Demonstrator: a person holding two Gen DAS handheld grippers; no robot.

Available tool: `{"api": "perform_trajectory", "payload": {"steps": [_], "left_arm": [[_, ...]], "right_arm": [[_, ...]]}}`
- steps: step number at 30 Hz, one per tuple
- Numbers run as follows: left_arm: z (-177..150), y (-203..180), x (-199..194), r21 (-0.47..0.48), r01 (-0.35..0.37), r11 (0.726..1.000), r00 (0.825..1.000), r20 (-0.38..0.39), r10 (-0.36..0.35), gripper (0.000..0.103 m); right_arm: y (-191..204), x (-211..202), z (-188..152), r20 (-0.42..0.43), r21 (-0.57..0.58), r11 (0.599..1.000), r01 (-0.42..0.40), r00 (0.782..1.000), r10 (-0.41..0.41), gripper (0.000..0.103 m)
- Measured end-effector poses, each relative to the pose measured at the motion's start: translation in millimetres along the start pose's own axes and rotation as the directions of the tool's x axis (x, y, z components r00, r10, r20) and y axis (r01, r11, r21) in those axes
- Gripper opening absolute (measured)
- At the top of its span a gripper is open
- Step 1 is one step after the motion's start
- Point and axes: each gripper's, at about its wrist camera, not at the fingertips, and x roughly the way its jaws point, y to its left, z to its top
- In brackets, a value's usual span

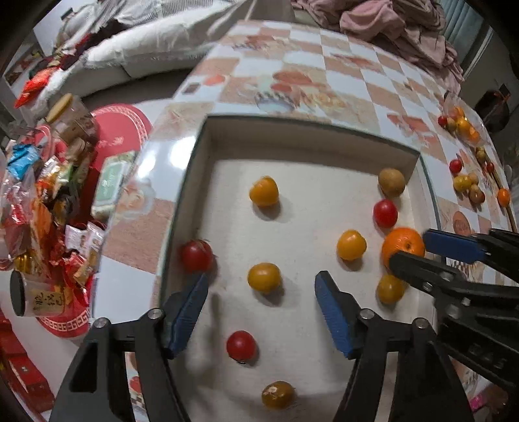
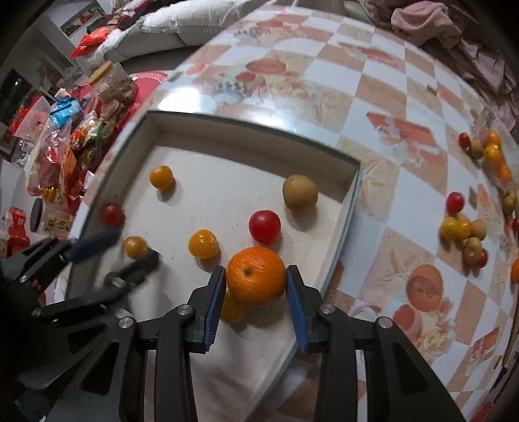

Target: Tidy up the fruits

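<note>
A shallow white tray (image 1: pixel 201 181) (image 2: pixel 350 207) on the checkered table holds several red, yellow and brown small fruits. My right gripper (image 2: pixel 256 282) has its blue pads on both sides of an orange (image 2: pixel 256 276) (image 1: pixel 404 246) over the tray's right side, above a yellow fruit (image 2: pixel 232 308). My left gripper (image 1: pixel 261 285) is open and empty over the tray, with a yellow fruit (image 1: pixel 264 277) between and beyond its fingers. More loose fruits (image 2: pixel 464 230) (image 1: pixel 467 185) lie on the table to the right.
A pile of wrapped snacks and jars (image 1: pixel 48 201) (image 2: pixel 65 139) sits on a low red stand left of the table. Pink cloth (image 1: pixel 405 29) lies at the table's far edge. A white cushion (image 1: pixel 146 42) is at the far left.
</note>
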Motion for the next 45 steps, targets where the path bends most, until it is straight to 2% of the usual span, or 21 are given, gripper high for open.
{"api": "perform_trajectory", "payload": {"steps": [2,5,8,11,12,13,14,20,23,26,29,38,45], "left_arm": [[0.6,-0.9,0.6,0.008,0.002,1.000,1.000,-0.015,-0.002,0.070],[0.1,-3.4,1.8,0.017,-0.001,1.000,0.999,-0.042,0.001,0.070],[-1.9,-6.3,-4.3,0.024,0.002,1.000,0.998,-0.057,0.000,0.070],[-4.5,-7.8,-17.1,0.031,0.020,0.999,0.998,-0.062,-0.019,0.070],[-5.2,-8.4,-20.3,0.035,0.023,0.999,0.998,-0.063,-0.021,0.075],[-6.3,-8.7,-25.0,0.039,0.024,0.999,0.998,-0.065,-0.021,0.085],[-7.7,-8.0,-30.4,0.037,0.019,0.999,0.998,-0.061,-0.017,0.103],[-19.2,-6.0,-54.6,0.060,0.028,0.998,0.995,-0.095,-0.022,0.103],[-25.2,-6.6,-68.3,0.084,-0.014,0.996,0.996,-0.084,0.021,0.103],[-29.3,-4.6,-83.9,0.091,-0.028,0.995,0.997,-0.073,0.035,0.103],[-30.4,-3.1,-91.4,0.110,-0.047,0.993,0.993,-0.098,0.058,0.103],[-32.7,-6.7,-112.3,0.177,-0.033,0.984,0.988,-0.142,0.059,0.103],[-35.1,-14.4,-121.9,0.220,-0.044,0.975,0.988,-0.138,0.076,0.103]], "right_arm": [[-0.7,-10.0,-2.1,0.012,-0.001,1.000,0.009,1.000,-0.009,0.056],[-5.2,-20.7,-5.9,0.015,0.023,1.000,0.008,1.000,-0.008,0.058],[-12.6,-30.5,-12.5,0.016,0.054,0.999,0.009,1.000,-0.010,0.072],[-18.6,-37.4,-20.1,0.003,0.082,0.997,0.009,1.000,-0.009,0.077],[-19.6,-39.0,-22.2,-0.001,0.088,0.996,0.009,1.000,-0.009,0.079],[-21.6,-41.9,-25.1,-0.009,0.099,0.995,0.007,1.000,-0.006,0.079],[-21.9,-43.6,-26.8,-0.015,0.107,0.994,0.005,1.000,-0.004,0.079],[-20.6,-54.3,-37.0,-0.053,0.131,0.991,0.007,0.999,0.000,0.085],[-16.8,-56.2,-40.7,-0.076,0.133,0.991,-0.003,0.997,0.013,0.103],[-13.0,-61.3,-42.5,-0.092,0.124,0.992,-0.005,0.996,0.017,0.103],[-6.1,-70.3,-42.4,-0.100,0.087,0.996,0.010,0.995,-0.001,0.103],[14.5,-92.3,-38.3,-0.124,-0.010,1.000,0.020,0.992,-0.022,0.103],[25.5,-103.4,-31.3,-0.116,-0.071,0.997,0.040,0.992,-0.049,0.103]]}}
